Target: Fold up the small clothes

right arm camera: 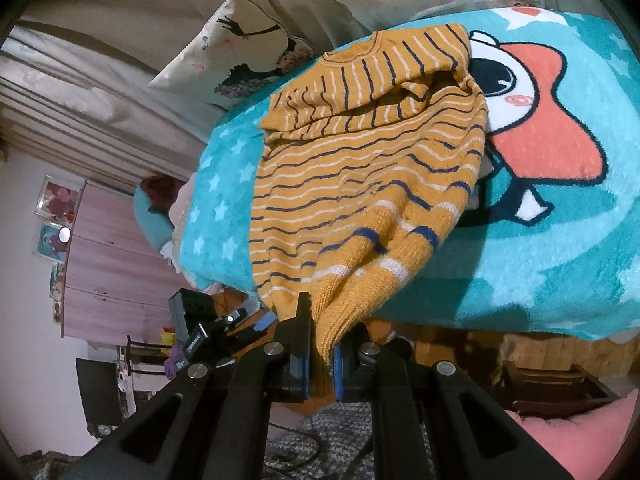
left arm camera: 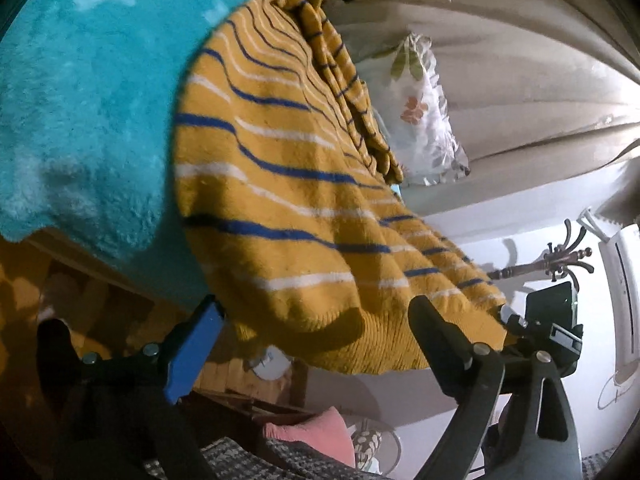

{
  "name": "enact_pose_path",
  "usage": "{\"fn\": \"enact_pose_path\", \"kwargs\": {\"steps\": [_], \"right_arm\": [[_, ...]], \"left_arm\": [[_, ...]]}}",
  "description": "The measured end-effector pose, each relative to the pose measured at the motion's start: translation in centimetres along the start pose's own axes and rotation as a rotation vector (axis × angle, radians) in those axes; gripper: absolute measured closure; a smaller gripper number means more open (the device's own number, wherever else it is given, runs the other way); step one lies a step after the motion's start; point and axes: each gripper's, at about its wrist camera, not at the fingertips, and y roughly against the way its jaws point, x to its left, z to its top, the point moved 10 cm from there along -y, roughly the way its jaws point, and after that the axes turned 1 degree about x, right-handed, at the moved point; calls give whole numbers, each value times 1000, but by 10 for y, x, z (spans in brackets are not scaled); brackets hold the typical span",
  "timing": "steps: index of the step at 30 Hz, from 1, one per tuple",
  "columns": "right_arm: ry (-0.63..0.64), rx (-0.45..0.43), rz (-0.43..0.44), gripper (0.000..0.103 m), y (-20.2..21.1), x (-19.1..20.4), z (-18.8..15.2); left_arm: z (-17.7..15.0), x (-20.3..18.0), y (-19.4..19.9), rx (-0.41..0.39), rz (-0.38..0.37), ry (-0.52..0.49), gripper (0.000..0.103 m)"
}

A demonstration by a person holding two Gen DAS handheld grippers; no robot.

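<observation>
The left gripper (left arm camera: pixel 316 332) stands wide, its fingers (left arm camera: pixel 196 344) either side of the striped sweater's (left arm camera: pixel 280 184) hem (untouched), over a turquoise blanket (left arm camera: pixel 88 112).

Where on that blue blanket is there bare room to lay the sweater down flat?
Free: the blanket right of the sweater, over the cartoon face, and the starred strip on its left. Crowded: the far end, where pillows border the collar. The right gripper pinches the hem; the left gripper is open.
</observation>
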Motion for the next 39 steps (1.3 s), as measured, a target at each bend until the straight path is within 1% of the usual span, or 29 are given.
{"fn": "enact_pose_path", "kwargs": {"steps": [1, 2, 3, 5, 8, 11, 14, 15, 16, 18, 20, 21, 22, 24, 25, 27, 29, 30, 32, 33, 34, 35, 36, 37, 39], "right_arm": [[1, -6, 1, 94, 0, 1, 0], [-3, -14, 3, 94, 1, 0, -1], [-8, -21, 6, 94, 3, -1, -2], [-29, -39, 22, 94, 5, -5, -4], [-56, -58, 46, 94, 2, -12, -9], [-71, -76, 82, 94, 2, -13, -9], [-61, -107, 114, 94, 3, -8, 5], [-59, -115, 121, 94, 4, -6, 12], [-56, -123, 125, 94, 4, -3, 19], [-37, -148, 126, 94, 3, 5, 43], [-15, -168, 116, 94, 3, 13, 70], [-7, -177, 107, 94, 2, 16, 83], [3, -187, 97, 94, -1, 16, 97], [12, -208, 67, 94, -8, 15, 130], [12, -212, 57, 94, -14, 13, 146], [16, -226, 13, 94, -26, 5, 175], [-5, -230, -17, 94, -42, -7, 204], [-21, -232, -41, 94, -52, -17, 219], [-49, -232, -107, 94, -70, -38, 243], [-70, -225, -138, 94, -80, -49, 253], [-101, -212, -165, 94, -91, -62, 262], [-127, -199, -186, 94, -100, -74, 267], [-144, -186, -207, 94, -109, -85, 271], [-162, -174, -227, 94, -116, -94, 274], [-207, -152, -234, 94, -129, -108, 275]], "left_arm": [[0, -1, 1, 6, 2, -3, 48], [0, -1, 4, 20, 12, -3, 67], [2, 0, 5, 25, 22, 6, 91], [9, -3, 16, 11, 39, 21, 91], [22, -20, 36, -18, 89, -31, 91], [44, -44, 54, -58, 130, -76, 92], [68, -64, 61, -91, 172, -120, 92], [80, -70, 61, -98, 188, -135, 93], [92, -76, 60, -106, 201, -152, 97], [121, -88, 53, -116, 226, -179, 97], [154, -100, 42, -129, 227, -196, 97], [170, -105, 37, -137, 233, -208, 99], [182, -108, 33, -142, 234, -215, 103], [219, -119, 20, -149, 228, -228, 103], [231, -122, 13, -150, 229, -234, 103], [266, -128, -6, -142, 239, -252, 103], [292, -128, -24, -122, 265, -262, 103], [302, -130, -34, -112, 279, -282, 103], [311, -131, -45, -83, 303, -326, 102], [312, -130, -51, -59, 314, -354, 95], [310, -126, -57, -25, 323, -386, 79], [308, -120, -62, 1, 343, -408, 68], [305, -109, -66, 24, 379, -426, 51], [302, -98, -69, 45, 407, -435, 48], [291, -77, -81, 118, 435, -441, 48]]}}
